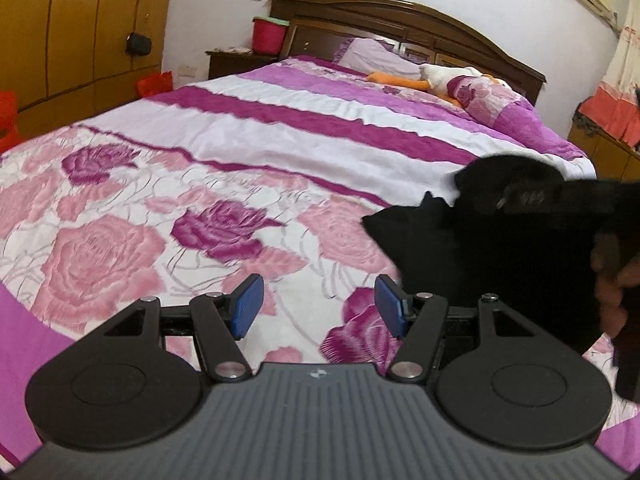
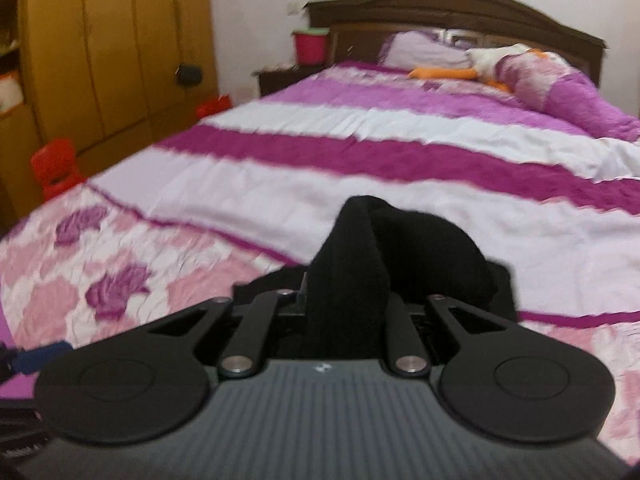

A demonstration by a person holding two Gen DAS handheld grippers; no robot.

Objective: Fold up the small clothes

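A small black garment (image 1: 480, 248) hangs over the floral bedspread (image 1: 160, 208) at the right of the left wrist view, lifted by my right gripper (image 1: 520, 196), which is dark and blurred there. In the right wrist view the black cloth (image 2: 352, 272) bunches up between the fingers and hides the pads; my right gripper (image 2: 346, 300) is shut on it. My left gripper (image 1: 316, 306) stands open just left of the garment, its blue pads (image 1: 248, 306) apart with only bedspread between them.
The bed has a pink and purple rose-patterned cover (image 2: 280, 152). A white and orange plush toy (image 1: 440, 76) and a pillow (image 1: 368, 52) lie near the headboard. A wooden wardrobe (image 1: 80, 28) stands at the left, and a red bucket (image 1: 269, 34) sits on the nightstand. A hand (image 1: 612, 280) shows at the right edge.
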